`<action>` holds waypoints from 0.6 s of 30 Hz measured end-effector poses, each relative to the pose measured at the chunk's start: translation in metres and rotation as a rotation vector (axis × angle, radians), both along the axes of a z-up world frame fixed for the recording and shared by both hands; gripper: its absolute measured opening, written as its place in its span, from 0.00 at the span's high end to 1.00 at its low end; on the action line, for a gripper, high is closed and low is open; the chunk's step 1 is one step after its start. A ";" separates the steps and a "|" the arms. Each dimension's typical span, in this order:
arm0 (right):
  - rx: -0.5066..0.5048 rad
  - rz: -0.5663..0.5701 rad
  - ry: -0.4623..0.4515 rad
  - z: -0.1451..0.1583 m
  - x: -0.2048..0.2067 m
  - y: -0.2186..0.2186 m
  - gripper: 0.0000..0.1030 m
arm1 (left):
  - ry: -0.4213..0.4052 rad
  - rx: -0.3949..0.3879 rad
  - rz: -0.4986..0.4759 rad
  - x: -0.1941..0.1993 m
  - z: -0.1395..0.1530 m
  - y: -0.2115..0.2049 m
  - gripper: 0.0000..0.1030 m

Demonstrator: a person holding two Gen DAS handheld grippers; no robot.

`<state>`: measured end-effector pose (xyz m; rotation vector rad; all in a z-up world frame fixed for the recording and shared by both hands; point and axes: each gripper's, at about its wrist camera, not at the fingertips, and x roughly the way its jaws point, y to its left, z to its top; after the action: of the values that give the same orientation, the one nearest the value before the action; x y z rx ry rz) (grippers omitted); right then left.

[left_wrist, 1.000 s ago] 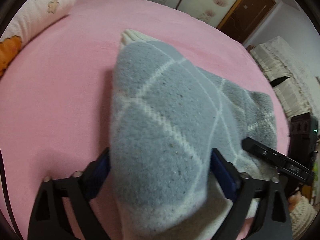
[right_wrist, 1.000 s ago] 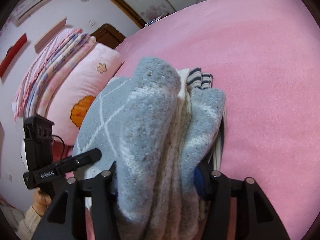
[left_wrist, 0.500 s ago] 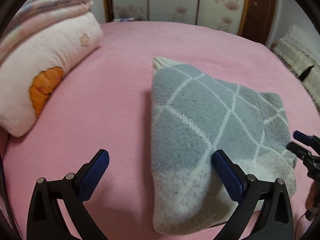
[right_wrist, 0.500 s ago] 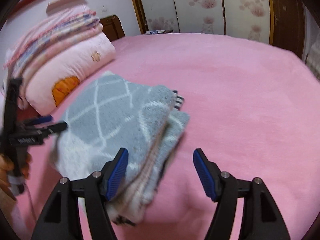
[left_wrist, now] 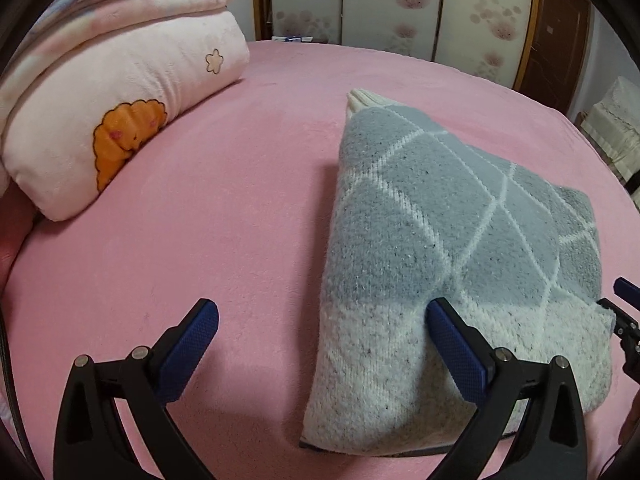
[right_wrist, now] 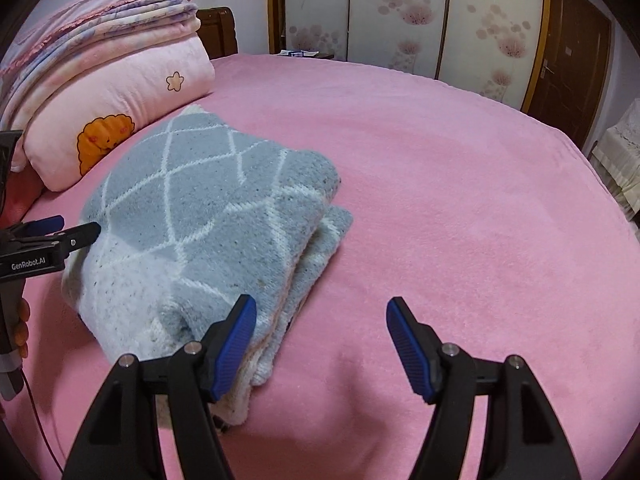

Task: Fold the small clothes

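Note:
A folded grey-blue knit garment [left_wrist: 448, 248] with white diamond lines and a pale lower band lies flat on the pink bed. It also shows in the right wrist view [right_wrist: 208, 220] as a thick stack of layers. My left gripper [left_wrist: 320, 344] is open and empty, with its right finger over the garment's near left part. My right gripper [right_wrist: 320, 336] is open and empty at the garment's near right edge, its left finger in front of the folded edge. The left gripper's fingertips [right_wrist: 84, 232] show at the garment's left side.
The pink bed cover [right_wrist: 460, 200] stretches wide to the right and far side. A pink pillow with an orange lion [left_wrist: 120, 132] and stacked blankets [right_wrist: 100, 12] lie at the far left. Wardrobe doors [right_wrist: 400, 20] stand behind the bed.
Both grippers opened and let go of the garment, which now lies folded on the bed. Both drew back toward me and apart.

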<state>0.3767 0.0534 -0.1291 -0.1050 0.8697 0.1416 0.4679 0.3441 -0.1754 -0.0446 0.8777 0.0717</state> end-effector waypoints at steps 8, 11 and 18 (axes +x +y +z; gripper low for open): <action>-0.013 -0.012 0.031 0.012 -0.033 -0.017 0.34 | -0.014 0.084 0.045 -0.035 0.036 -0.026 0.00; 0.006 -0.015 0.027 0.026 -0.059 -0.027 0.34 | -0.027 0.088 0.009 -0.059 0.057 -0.045 0.00; 0.061 -0.045 0.017 0.075 -0.136 -0.062 0.34 | -0.049 0.051 -0.079 -0.134 0.112 -0.104 0.00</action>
<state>0.2411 -0.0085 -0.0542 -0.0270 0.8828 0.1274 0.3343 0.2398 -0.0633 0.0359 0.8273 0.0195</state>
